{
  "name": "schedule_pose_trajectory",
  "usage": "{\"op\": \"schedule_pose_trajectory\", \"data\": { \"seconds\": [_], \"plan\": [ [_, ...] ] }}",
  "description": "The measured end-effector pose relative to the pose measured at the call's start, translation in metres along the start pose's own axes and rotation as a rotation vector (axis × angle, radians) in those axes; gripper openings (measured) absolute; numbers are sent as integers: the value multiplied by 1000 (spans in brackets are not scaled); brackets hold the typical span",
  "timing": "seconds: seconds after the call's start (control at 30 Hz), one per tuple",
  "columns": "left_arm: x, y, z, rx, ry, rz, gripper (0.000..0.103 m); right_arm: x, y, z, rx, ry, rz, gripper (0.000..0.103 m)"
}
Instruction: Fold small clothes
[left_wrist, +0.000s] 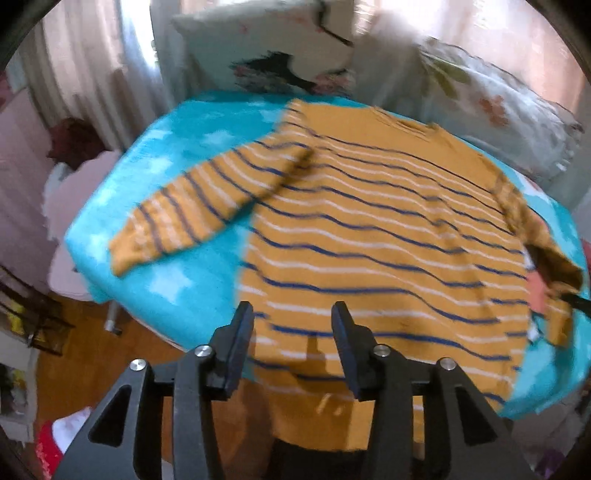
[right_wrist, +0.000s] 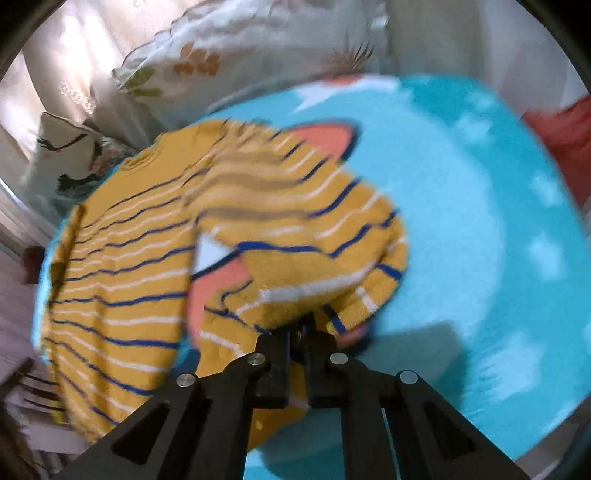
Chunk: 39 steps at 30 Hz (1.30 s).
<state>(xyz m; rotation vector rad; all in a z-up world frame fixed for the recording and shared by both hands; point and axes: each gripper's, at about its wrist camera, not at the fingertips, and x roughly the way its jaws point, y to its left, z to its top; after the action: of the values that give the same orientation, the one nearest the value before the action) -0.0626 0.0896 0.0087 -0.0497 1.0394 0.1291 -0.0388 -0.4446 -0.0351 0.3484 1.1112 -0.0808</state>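
A mustard-yellow sweater (left_wrist: 388, 236) with blue and white stripes lies front-down on a turquoise blanket (left_wrist: 177, 162). One sleeve (left_wrist: 207, 199) stretches out flat to the left. My left gripper (left_wrist: 293, 314) hangs open above the sweater's hem, nothing between its fingers. In the right wrist view the other sleeve (right_wrist: 295, 258) is bunched and lifted over the sweater's body (right_wrist: 122, 266). My right gripper (right_wrist: 304, 325) is shut on this sleeve's end. That gripper shows as a dark shape at the right edge of the left wrist view.
Floral pillows (left_wrist: 280, 48) lean at the far end of the blanket, with another pillow (right_wrist: 236, 55) by the wall. Wooden floor (left_wrist: 122, 354) shows below the blanket's left edge. A red cushion (right_wrist: 561, 136) sits at the right. Curtains (left_wrist: 85, 74) hang behind.
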Motion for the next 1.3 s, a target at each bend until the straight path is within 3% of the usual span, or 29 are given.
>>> {"op": "schedule_pose_trajectory", "data": {
  "seconds": [0.07, 0.13, 0.2, 0.27, 0.33, 0.37, 0.53, 0.67, 0.7, 0.73, 0.77, 0.87, 0.97, 1.1, 1.23, 1.3],
  "plan": [
    [6, 22, 7, -45, -9, 25, 51, -10, -20, 12, -1, -40, -152, 6],
    [16, 49, 14, -101, -10, 52, 56, -15, -46, 22, 28, -23, -280, 11],
    [29, 83, 24, -174, -6, 79, 58, -24, -61, 26, 63, -20, -294, 12],
    [42, 109, 32, -232, 7, 96, 58, -44, -60, 26, 92, -68, -318, 23],
    [51, 137, 43, -280, 10, 128, 59, -54, -51, 26, 99, -106, -315, 45],
    [58, 152, 48, -294, 15, 139, 60, -58, -41, 26, 96, -118, -309, 46],
    [113, 205, 64, -323, 91, 120, 62, -54, 45, 32, 29, -117, -224, 46],
    [139, 209, 76, -239, 91, 58, 71, -26, 139, 43, -45, -81, -127, 46],
    [139, 205, 79, -200, 95, 37, 65, -19, 162, 46, -71, -74, -112, 46],
    [140, 201, 82, -173, 106, 15, 31, -13, 181, 45, -91, -70, -105, 46],
    [140, 200, 86, -151, 114, 5, 6, -5, 203, 45, -113, -63, -96, 46],
    [140, 205, 101, -88, 108, 29, 7, 23, 267, 49, -185, -12, -45, 46],
    [142, 233, 124, -58, 66, 142, 7, 43, 327, 54, -257, 8, -7, 46],
    [147, 290, 156, -105, 40, 264, 7, 61, 390, 57, -307, 20, 59, 46],
    [156, 328, 170, -159, 50, 243, 9, 75, 426, 53, -338, 45, 93, 46],
    [158, 330, 172, -149, 48, 269, 13, 80, 438, 51, -356, 55, 102, 46]
  ]
}}
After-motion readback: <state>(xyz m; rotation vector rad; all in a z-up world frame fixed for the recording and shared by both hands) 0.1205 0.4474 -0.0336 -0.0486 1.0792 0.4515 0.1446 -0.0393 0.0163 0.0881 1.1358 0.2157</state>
